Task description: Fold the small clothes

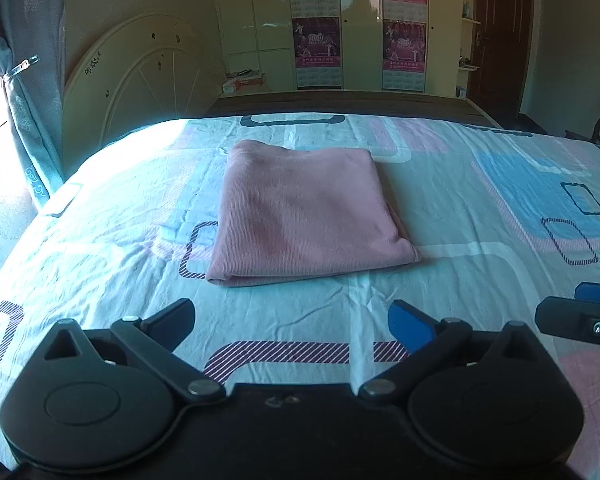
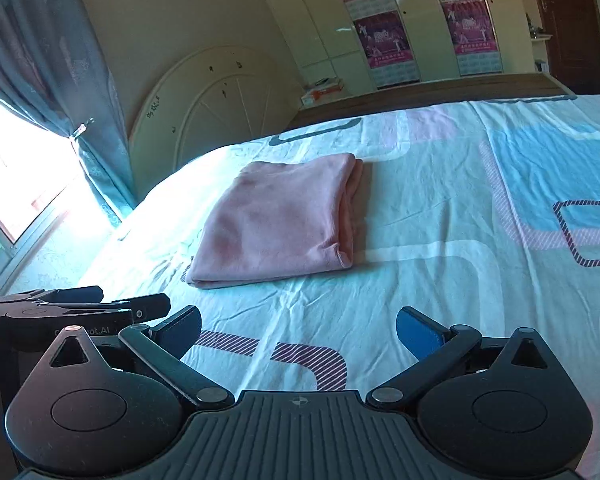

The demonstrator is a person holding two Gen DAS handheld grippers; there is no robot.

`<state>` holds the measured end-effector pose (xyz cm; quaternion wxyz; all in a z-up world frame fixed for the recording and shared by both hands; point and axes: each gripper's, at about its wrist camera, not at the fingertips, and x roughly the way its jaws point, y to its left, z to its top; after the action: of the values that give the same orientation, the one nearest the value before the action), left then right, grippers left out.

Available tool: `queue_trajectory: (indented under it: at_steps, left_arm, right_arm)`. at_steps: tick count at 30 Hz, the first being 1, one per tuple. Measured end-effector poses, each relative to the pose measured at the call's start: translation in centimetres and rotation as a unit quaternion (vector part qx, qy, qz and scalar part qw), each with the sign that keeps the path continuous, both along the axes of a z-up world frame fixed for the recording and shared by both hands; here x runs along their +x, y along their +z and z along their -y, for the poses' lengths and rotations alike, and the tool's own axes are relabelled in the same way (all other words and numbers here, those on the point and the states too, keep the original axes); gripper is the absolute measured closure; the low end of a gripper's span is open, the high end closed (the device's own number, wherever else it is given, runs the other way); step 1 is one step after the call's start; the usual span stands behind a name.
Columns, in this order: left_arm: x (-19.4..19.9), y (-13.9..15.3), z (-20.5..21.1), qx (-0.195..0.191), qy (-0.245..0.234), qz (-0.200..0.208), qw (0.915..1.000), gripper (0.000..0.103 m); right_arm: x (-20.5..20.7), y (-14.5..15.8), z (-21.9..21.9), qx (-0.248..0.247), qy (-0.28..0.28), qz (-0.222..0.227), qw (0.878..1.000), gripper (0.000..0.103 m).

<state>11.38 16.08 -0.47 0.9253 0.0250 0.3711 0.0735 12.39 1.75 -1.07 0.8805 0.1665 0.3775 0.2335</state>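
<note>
A pink garment (image 1: 304,216) lies folded into a neat rectangle on the patterned bed sheet (image 1: 480,208). In the right wrist view the same pink garment (image 2: 276,220) shows its stacked layers along the right edge. My left gripper (image 1: 292,320) is open, well short of the garment's near edge, with nothing between its fingers. My right gripper (image 2: 298,330) is open too and holds nothing, also back from the cloth. The right gripper's tip (image 1: 580,316) shows at the right edge of the left wrist view, and the left gripper (image 2: 80,308) shows at the left of the right wrist view.
A white curved headboard (image 1: 140,76) stands at the bed's left end. Grey curtains (image 1: 24,80) hang by a bright window on the left. Pale wardrobes with pink posters (image 1: 316,40) line the far wall, and a dark door (image 1: 500,32) is at the far right.
</note>
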Motion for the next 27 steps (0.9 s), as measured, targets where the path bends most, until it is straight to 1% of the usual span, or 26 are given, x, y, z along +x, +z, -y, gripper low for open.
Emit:
queue_trajectory:
  at_steps: [3, 5, 7, 9, 11, 13, 15, 17, 18, 22, 27]
  left_arm:
    - [-2.0, 1.2, 0.5, -0.001, 0.020, 0.017, 0.9997, 0.001]
    - [-3.1, 1.9, 0.6, -0.012, 0.034, 0.022, 0.9991, 0.001]
    - [-4.3, 2.5, 0.7, -0.019, 0.044, 0.029, 0.9984, 0.001]
    - [-5.4, 2.9, 0.8, -0.013, 0.052, 0.040, 0.9978, 0.001]
    - [-6.5, 3.3, 1.1, 0.001, 0.054, 0.049, 0.9973, 0.001]
    - [-7.3, 3.7, 1.3, 0.008, 0.053, 0.049, 0.9973, 0.001]
    - [-7.9, 4.1, 1.2, -0.002, 0.051, 0.044, 0.9977, 0.001]
    - [-8.5, 4.4, 1.1, -0.019, 0.053, 0.039, 0.9976, 0.001]
    - [-8.8, 4.5, 1.1, -0.021, 0.055, 0.039, 0.9975, 0.001]
    - [-10.1, 4.9, 1.2, -0.012, 0.057, 0.047, 0.9972, 0.000]
    - [-11.1, 5.2, 1.4, -0.013, 0.059, 0.050, 0.9969, 0.000]
  right_arm:
    - [-2.0, 1.6, 0.4, -0.004, 0.002, 0.016, 1.000, 0.000]
    - [-3.2, 2.6, 0.6, -0.011, -0.006, 0.028, 1.000, 0.000]
    - [-4.0, 3.5, 0.5, -0.026, -0.012, 0.026, 0.999, 0.000]
    - [-4.9, 4.2, 0.4, -0.043, -0.022, 0.023, 0.999, 0.000]
    - [-5.9, 4.9, 0.3, -0.058, -0.027, 0.033, 0.997, 0.000]
    - [-6.8, 5.4, 0.2, -0.074, -0.030, 0.045, 0.996, 0.000]
    - [-7.5, 5.9, 0.0, -0.089, -0.037, 0.049, 0.994, 0.000]
    - [-8.3, 6.4, 0.0, -0.095, -0.044, 0.059, 0.993, 0.000]
    - [-8.6, 6.6, 0.0, -0.098, -0.045, 0.064, 0.992, 0.000]
    - [-9.7, 7.2, -0.2, -0.115, -0.046, 0.085, 0.989, 0.000]
    - [-10.4, 7.2, 0.0, -0.116, -0.046, 0.086, 0.988, 0.000]
